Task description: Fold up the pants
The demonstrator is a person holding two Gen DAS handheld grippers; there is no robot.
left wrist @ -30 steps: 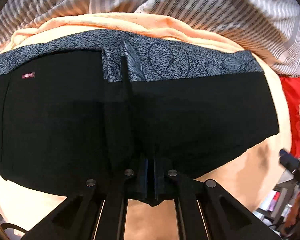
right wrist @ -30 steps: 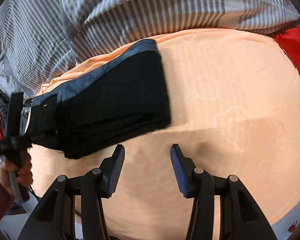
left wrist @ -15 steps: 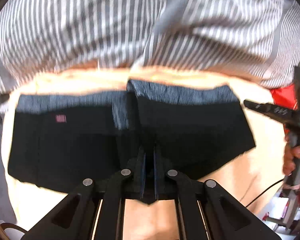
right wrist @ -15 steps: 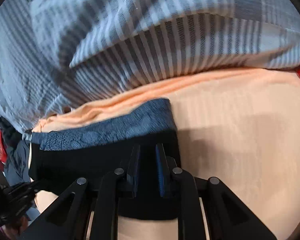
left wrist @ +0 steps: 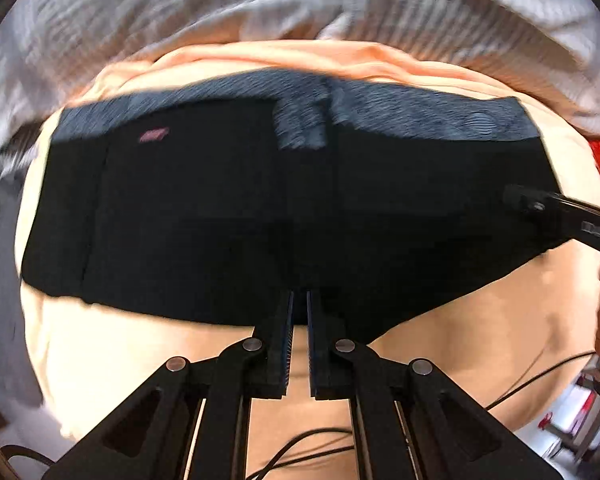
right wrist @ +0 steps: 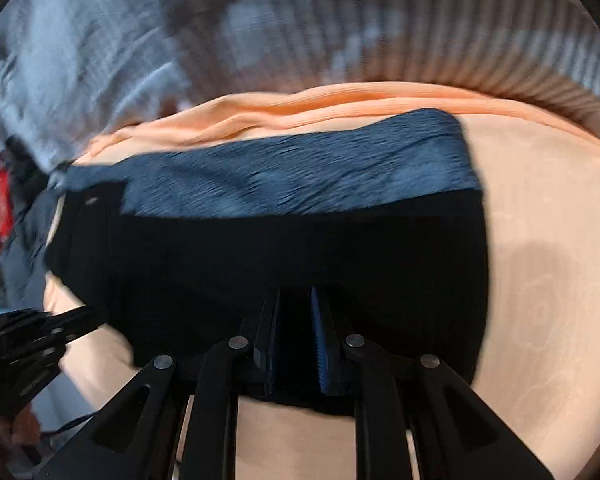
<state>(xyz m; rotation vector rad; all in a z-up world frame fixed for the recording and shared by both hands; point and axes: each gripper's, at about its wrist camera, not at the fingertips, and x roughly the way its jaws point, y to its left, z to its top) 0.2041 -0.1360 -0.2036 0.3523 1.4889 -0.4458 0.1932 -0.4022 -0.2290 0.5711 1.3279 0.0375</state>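
Left hand-held gripper (left wrist: 299,300) closed; right hand-held gripper (right wrist: 296,312) pinching fabric.

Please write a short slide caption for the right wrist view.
Right gripper shut on the near edge of folded black pants lying on a peach sheet.

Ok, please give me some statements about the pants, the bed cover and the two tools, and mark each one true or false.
1. The pants are black with a grey-blue patterned band along their far edge. True.
2. The pants lie on a green sheet. False: the sheet is peach-orange.
3. The left tool has its jaws nearly together. True.
4. The right tool is wide open over bare sheet. False: its jaws stand narrow, with black pants fabric between them.
5. A striped blanket lies beyond the pants. True.
6. A small pink label sits on the pants. True.
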